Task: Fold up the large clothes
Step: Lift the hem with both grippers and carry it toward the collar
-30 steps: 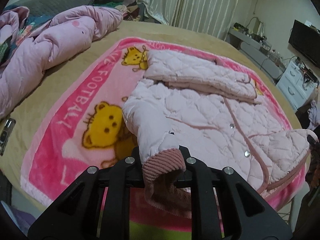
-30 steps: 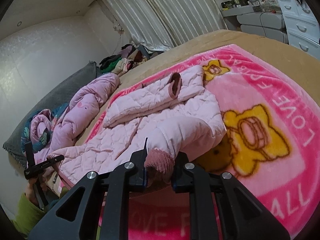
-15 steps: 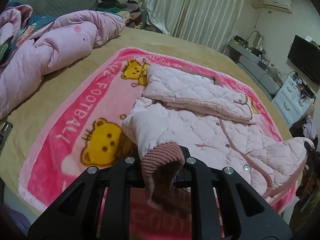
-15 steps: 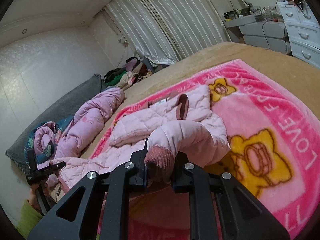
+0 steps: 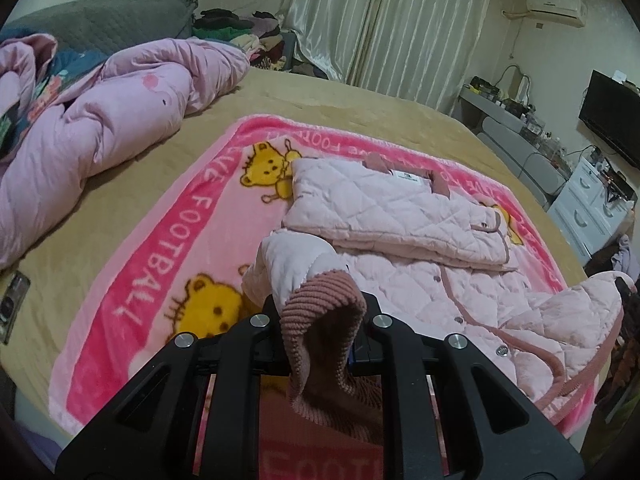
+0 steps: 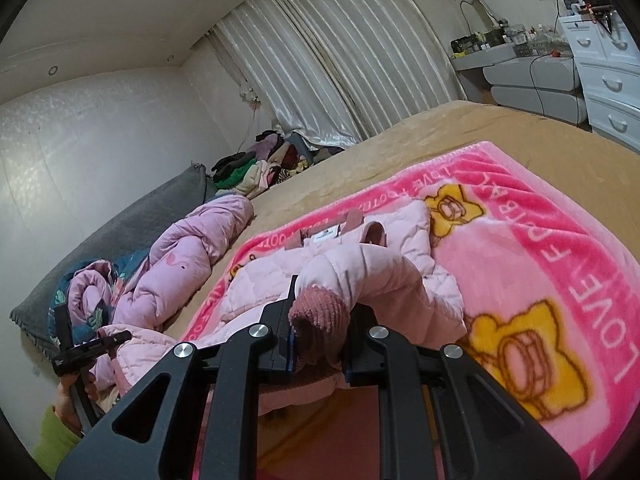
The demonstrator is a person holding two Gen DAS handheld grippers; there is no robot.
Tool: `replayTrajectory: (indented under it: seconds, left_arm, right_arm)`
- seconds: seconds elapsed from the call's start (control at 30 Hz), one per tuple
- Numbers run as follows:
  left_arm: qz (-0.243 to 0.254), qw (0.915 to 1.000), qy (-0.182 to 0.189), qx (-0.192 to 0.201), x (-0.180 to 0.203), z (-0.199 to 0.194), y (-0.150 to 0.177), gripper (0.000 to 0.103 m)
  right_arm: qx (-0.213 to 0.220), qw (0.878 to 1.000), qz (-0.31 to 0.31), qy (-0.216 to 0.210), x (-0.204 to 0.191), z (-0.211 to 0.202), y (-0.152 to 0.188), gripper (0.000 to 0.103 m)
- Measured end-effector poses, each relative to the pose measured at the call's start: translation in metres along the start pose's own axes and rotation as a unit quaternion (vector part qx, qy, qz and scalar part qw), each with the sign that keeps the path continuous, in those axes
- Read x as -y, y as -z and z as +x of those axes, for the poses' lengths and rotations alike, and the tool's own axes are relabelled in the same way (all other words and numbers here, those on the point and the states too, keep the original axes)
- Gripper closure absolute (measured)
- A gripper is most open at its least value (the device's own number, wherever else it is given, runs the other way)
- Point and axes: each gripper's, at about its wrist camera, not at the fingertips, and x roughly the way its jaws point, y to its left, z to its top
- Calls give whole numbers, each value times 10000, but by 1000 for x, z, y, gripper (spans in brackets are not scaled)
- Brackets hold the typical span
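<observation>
A pale pink quilted jacket (image 5: 404, 216) lies on a pink bear-print blanket (image 5: 160, 240) on the bed, its far part folded over. My left gripper (image 5: 320, 320) is shut on one ribbed corduroy cuff (image 5: 320, 300) and holds that sleeve up. My right gripper (image 6: 320, 340) is shut on the other ribbed cuff (image 6: 320, 312), with its sleeve (image 6: 372, 268) arched above the jacket (image 6: 272, 276). The left gripper also shows at the left edge of the right wrist view (image 6: 86, 350).
A rumpled pink duvet (image 5: 100, 120) lies on the tan bedsheet (image 5: 360, 108) at the left. Clothes (image 6: 256, 168) are piled by the curtains. White drawers (image 6: 608, 80) and a grey desk stand to the right. A phone (image 5: 12, 304) lies at the bed's left edge.
Both grippers have risen with the cuffs, lifting the sleeves higher off the blanket. The views now tilt up and show more of the room.
</observation>
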Motion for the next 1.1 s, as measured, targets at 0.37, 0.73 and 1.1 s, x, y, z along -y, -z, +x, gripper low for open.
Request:
replayTrajectory:
  seconds: [0.37,0.73,1.1]
  left_arm:
    - [133,9997,-135,137,13,7,-30,94]
    - [195,9992,-249,230,16,25,-57,93]
    - [299,9984,-359,318,20,49,-82,93]
  right_arm:
    - [164,9998,-122,72,0,18,-27,88]
    - [339,9993,-58,139,7,41,-49,88]
    - [479,9984,16,314,16,73,-70,88]
